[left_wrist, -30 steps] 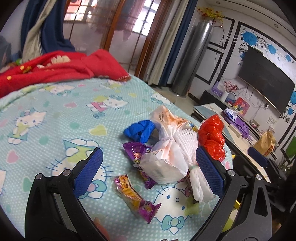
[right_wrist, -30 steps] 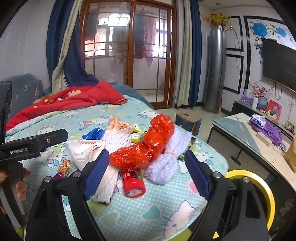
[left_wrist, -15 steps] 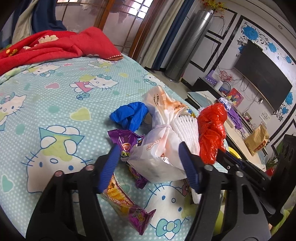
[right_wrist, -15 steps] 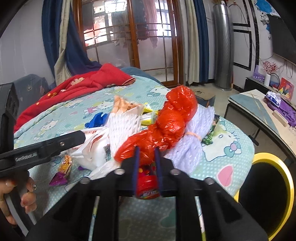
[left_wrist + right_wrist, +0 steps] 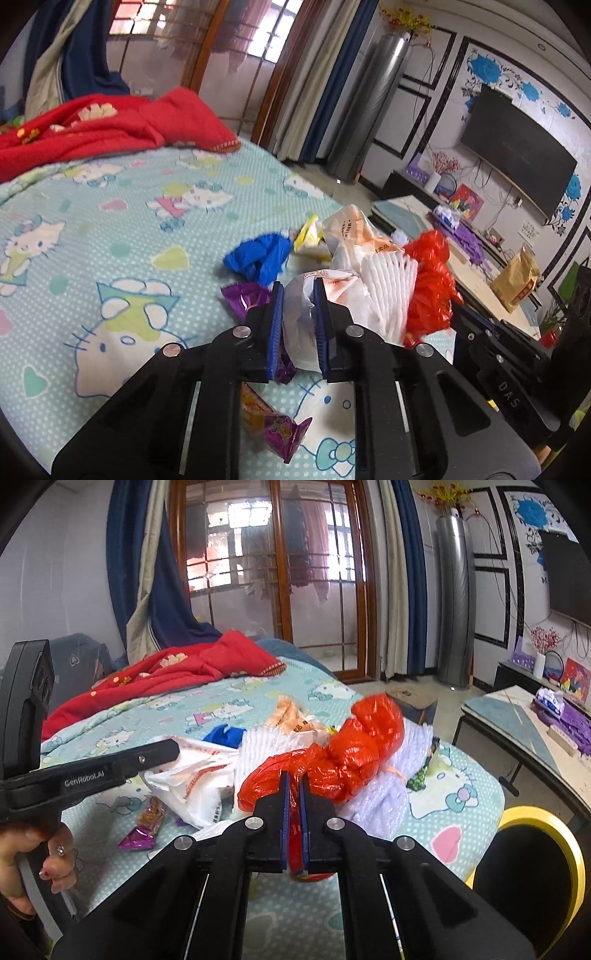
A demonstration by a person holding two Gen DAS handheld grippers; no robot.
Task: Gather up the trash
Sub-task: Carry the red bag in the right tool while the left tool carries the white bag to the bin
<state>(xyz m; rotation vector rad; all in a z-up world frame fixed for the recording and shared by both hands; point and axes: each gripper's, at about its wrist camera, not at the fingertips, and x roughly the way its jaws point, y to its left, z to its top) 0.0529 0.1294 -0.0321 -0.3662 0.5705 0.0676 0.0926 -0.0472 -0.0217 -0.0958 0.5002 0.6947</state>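
A heap of trash lies on the cartoon-cat bedsheet (image 5: 110, 229). My left gripper (image 5: 298, 291) has its jaws closing on a white plastic bag (image 5: 299, 325), and the blue pads press its crumpled end. In the right wrist view one of its fingers (image 5: 147, 757) reaches to the same bag (image 5: 199, 782). My right gripper (image 5: 294, 777) has its jaws closing on a red plastic bag (image 5: 354, 753), pinching its near end. White foam netting (image 5: 388, 284), a blue bag (image 5: 258, 254), purple snack wrappers (image 5: 280, 432) and a yellow wrapper (image 5: 308, 236) lie around.
A black bin with a yellow rim (image 5: 535, 816) stands by the bed's right edge. A red blanket (image 5: 110, 125) is bunched at the far end. A low table (image 5: 517, 731) stands to the right. A person's hand (image 5: 48, 856) holds the left gripper's handle.
Both grippers went from wide open to shut. The left closed on the white bag, the right on the red bag. Neither hand shifted much.
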